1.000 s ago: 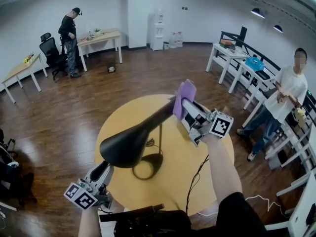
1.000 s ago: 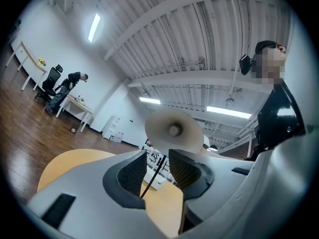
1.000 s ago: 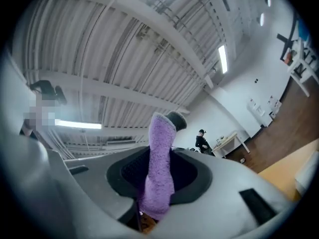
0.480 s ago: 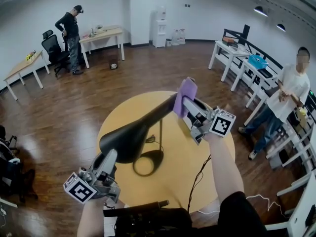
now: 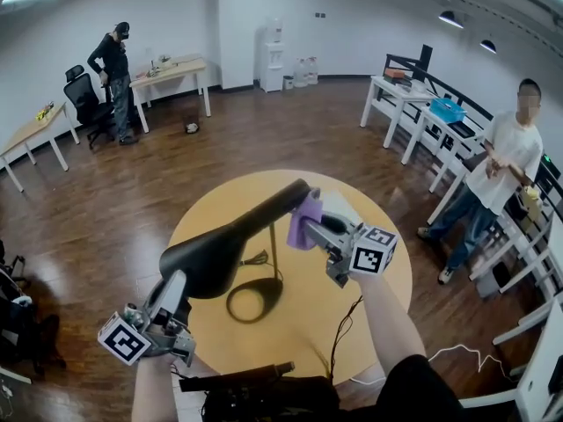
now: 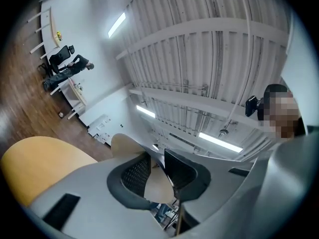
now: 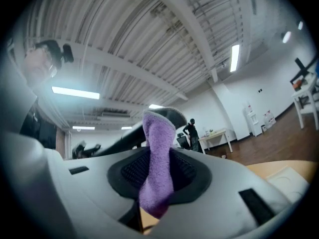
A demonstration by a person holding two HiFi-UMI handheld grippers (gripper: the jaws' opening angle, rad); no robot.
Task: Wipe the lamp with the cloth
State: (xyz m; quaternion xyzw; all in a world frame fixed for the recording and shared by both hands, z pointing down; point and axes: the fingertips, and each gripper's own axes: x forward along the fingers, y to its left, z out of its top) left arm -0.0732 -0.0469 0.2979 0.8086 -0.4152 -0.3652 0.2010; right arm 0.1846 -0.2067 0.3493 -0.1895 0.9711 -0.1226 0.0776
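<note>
A black desk lamp stands on the round table, its head (image 5: 207, 260) low at the left and its arm (image 5: 268, 209) rising to the right. My right gripper (image 5: 314, 227) is shut on a purple cloth (image 5: 304, 221), which lies against the upper end of the arm. In the right gripper view the cloth (image 7: 157, 168) hangs between the pads with the lamp arm (image 7: 124, 141) behind it. My left gripper (image 5: 172, 290) sits under the rear rim of the lamp head; its jaws have just closed to a narrow gap on that rim. The ring-shaped base (image 5: 255, 299) rests on the table.
The yellow table (image 5: 378, 266) carries a black cable (image 5: 347, 323). One person (image 5: 501, 170) stands to the right by white tables (image 5: 422, 117), and another (image 5: 114, 69) by desks at the far left. A dark object (image 5: 255, 392) lies by the table's near edge.
My right gripper has come down with the cloth from the top of the lamp arm. The left gripper's jaws, wide half a second ago, have narrowed at the lamp head.
</note>
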